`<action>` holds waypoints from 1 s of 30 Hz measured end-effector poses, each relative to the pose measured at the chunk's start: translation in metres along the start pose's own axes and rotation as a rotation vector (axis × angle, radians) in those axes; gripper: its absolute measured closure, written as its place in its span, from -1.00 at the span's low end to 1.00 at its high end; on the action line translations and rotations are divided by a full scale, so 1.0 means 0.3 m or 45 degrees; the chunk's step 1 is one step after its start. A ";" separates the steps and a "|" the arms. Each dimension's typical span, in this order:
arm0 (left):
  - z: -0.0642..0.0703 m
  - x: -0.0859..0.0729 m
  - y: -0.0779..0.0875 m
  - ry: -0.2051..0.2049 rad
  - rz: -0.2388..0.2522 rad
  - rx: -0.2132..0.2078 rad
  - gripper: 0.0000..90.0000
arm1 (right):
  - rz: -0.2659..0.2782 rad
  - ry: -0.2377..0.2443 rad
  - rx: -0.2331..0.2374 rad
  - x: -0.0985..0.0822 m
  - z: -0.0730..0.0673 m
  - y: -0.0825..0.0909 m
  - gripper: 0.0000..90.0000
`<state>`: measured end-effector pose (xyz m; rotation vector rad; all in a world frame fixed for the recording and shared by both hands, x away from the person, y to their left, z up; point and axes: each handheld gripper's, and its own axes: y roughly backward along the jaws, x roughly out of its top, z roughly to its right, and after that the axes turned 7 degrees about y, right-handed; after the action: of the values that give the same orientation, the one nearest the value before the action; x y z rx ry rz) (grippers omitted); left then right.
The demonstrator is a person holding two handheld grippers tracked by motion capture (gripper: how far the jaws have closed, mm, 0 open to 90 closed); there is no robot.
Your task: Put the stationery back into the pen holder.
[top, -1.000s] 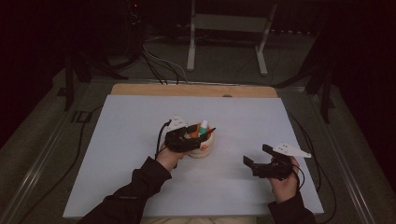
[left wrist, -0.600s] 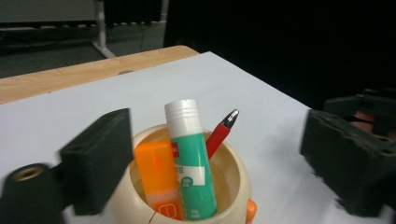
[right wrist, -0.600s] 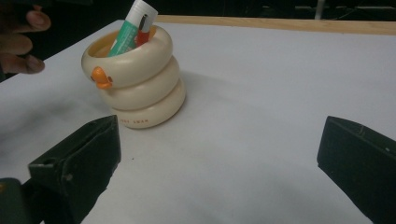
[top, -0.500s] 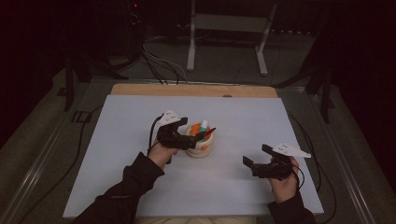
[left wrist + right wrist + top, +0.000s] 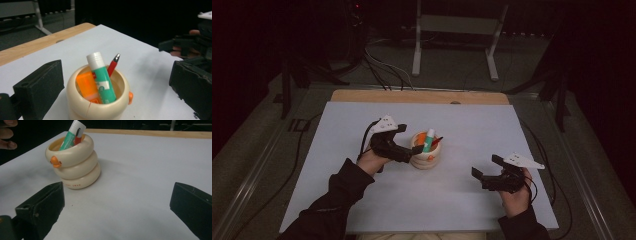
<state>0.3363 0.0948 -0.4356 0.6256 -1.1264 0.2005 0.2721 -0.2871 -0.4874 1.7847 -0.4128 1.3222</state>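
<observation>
A cream pen pot [image 5: 426,155] shaped like stacked rings, with a small orange beak on one side, stands near the middle of the white tabletop [image 5: 472,125] and serves as the landmark here. Inside it a green and white glue stick [image 5: 101,77] leans against the rim, with an orange block [image 5: 87,86] beside it and a red pen [image 5: 113,65] behind, all propped upright by the pot's wall. The left hand-held gripper [image 5: 404,150] sits just left of the pot, its jaws spread wide to either side of the rim, which looks like a line-up for reaching into the pot or closing on one of the items; it holds nothing. The right hand-held gripper [image 5: 487,172] waits to the right of the pot, well apart from it and nearer the person, jaws also wide and empty, pointed toward the pot as if kept ready without crowding the left one's approach. Both forearms come in from the near edge in dark sleeves
</observation>
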 end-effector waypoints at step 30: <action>-0.069 -0.073 0.212 0.013 0.014 0.010 -0.99 | -0.009 0.016 0.043 0.001 -0.014 -0.010 -1.00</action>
<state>0.3143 0.1615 -0.4376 0.6250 -1.1201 0.2178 0.2716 -0.2819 -0.4879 1.8028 -0.3791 1.3422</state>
